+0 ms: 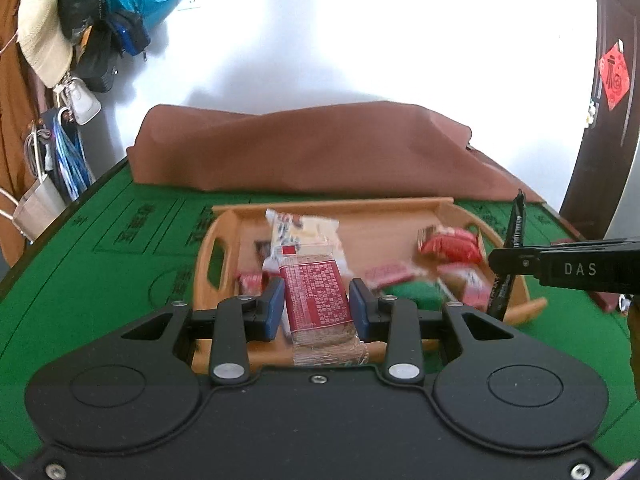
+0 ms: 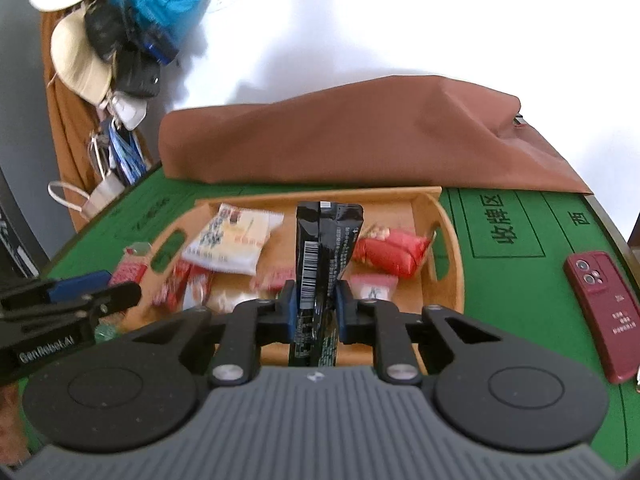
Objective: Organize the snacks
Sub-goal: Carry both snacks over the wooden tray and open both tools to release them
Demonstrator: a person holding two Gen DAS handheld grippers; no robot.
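Note:
My left gripper (image 1: 317, 292) is shut on a clear-wrapped brown snack bar with a red label (image 1: 316, 300), held above the near rim of a wooden tray (image 1: 340, 205). My right gripper (image 2: 316, 296) is shut on a tall black packet with a barcode (image 2: 326, 236), upright over the same tray (image 2: 448, 220). In the tray lie a white bun packet (image 2: 236, 240), a red packet (image 2: 390, 254) and several small red-and-white packets. From the left wrist view the black packet (image 1: 514, 240) shows at the right.
The tray sits on a green felt table (image 2: 520, 280). A brown cloth heap (image 2: 340, 136) lies behind it. A dark red phone (image 2: 604, 312) rests at the right near the table edge. Hats and bags (image 1: 80, 40) hang at the far left.

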